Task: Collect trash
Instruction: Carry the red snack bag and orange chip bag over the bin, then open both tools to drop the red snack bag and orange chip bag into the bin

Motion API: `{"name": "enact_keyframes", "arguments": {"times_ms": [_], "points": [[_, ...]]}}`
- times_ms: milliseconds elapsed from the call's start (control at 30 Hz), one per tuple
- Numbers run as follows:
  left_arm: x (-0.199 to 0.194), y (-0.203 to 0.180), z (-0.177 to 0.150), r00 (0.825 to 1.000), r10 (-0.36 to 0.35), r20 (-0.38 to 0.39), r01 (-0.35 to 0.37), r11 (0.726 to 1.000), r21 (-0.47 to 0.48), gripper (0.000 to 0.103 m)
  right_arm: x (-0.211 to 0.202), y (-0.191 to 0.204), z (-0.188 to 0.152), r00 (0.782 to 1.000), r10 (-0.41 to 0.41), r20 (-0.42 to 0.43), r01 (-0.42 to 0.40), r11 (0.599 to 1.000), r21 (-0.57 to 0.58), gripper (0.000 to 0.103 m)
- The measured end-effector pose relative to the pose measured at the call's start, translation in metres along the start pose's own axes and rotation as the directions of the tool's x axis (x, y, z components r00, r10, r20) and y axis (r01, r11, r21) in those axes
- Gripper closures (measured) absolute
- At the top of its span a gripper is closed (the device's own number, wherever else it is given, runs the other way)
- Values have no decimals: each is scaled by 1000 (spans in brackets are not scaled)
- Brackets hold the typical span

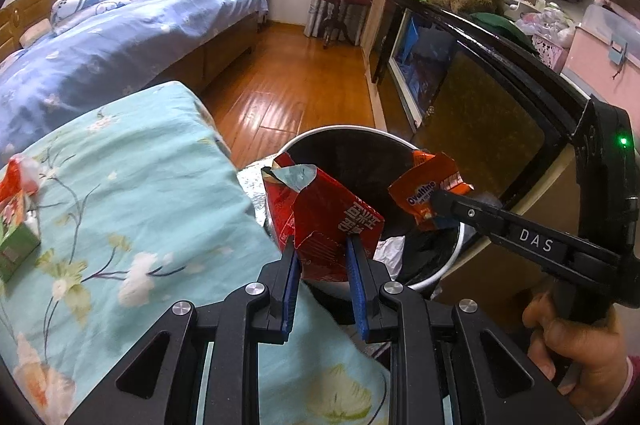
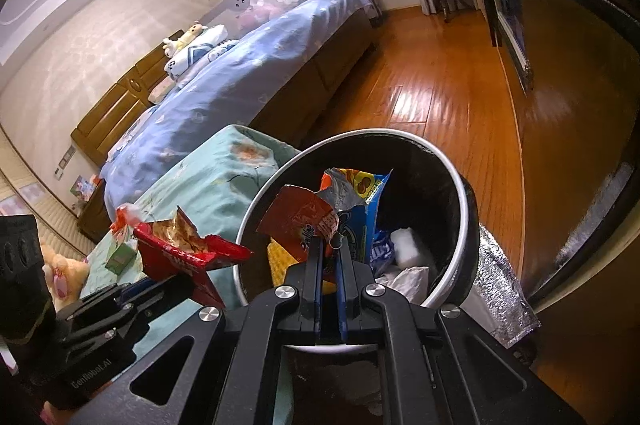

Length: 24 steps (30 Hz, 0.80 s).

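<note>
While both wrappers hung at the black trash bin (image 1: pixel 432 265), the clearest writing was "Ovaltine" on the orange wrapper (image 1: pixel 424 191), which the right hand-held gripper (image 1: pixel 438 203) pinched with its jaws closed nearly together; that tool's arm bore the white letters "DAS", and a person's hand (image 1: pixel 580 349) held its grip at the lower right. Seen from the right wrist view, the same orange wrapper (image 2: pixel 304 221) stood up from the right hand-held gripper (image 2: pixel 330 245) directly over the bin's open mouth (image 2: pixel 460 193), above a blue packet (image 2: pixel 370 225) and white crumpled paper (image 2: pixel 408 245) lying inside. The left hand-held gripper (image 1: pixel 322 249) was clamped on a torn red wrapper (image 1: pixel 320 217) printed with white characters too distorted to read; that wrapper sat over the bin's near-left rim. From the right wrist view the red wrapper (image 2: pixel 188 253) lay just left of the bin, its silver lining showing, and the left hand-held gripper (image 2: pixel 160 285) carried the words "GenRobot.AI" on its body. Left of the bin lay a floral turquoise bedcover (image 1: pixel 120 185) with a green carton (image 1: pixel 16 245) on it.
</note>
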<state>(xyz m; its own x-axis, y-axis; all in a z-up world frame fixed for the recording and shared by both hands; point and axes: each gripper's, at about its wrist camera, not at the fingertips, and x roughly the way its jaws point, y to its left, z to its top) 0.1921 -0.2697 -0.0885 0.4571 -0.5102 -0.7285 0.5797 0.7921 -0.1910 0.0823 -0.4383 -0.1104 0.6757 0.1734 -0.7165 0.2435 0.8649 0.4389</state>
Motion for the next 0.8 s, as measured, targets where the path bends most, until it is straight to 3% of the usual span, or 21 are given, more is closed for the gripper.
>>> {"name": "enact_keyframes", "arguments": {"times_ms": [567,667,733,800], "points": [[23,-8,14,999,-21,-37,22,1000,18,77,19,-14,9,999,-18,-38,19,999,39,93],[20,-9,13,999,-14,-33,14,1000,20,73,19,-15,11,999,-23,-38,25,998,52,85],[20,-10,14,1000,-6,-30,7,1000,20,70,18,-19,11,999,-22,-31,24,997,71,61],[18,-9,12,1000,-2,-24,2,1000,14,63,14,-21,11,1000,-15,-18,16,996,86,57]]}}
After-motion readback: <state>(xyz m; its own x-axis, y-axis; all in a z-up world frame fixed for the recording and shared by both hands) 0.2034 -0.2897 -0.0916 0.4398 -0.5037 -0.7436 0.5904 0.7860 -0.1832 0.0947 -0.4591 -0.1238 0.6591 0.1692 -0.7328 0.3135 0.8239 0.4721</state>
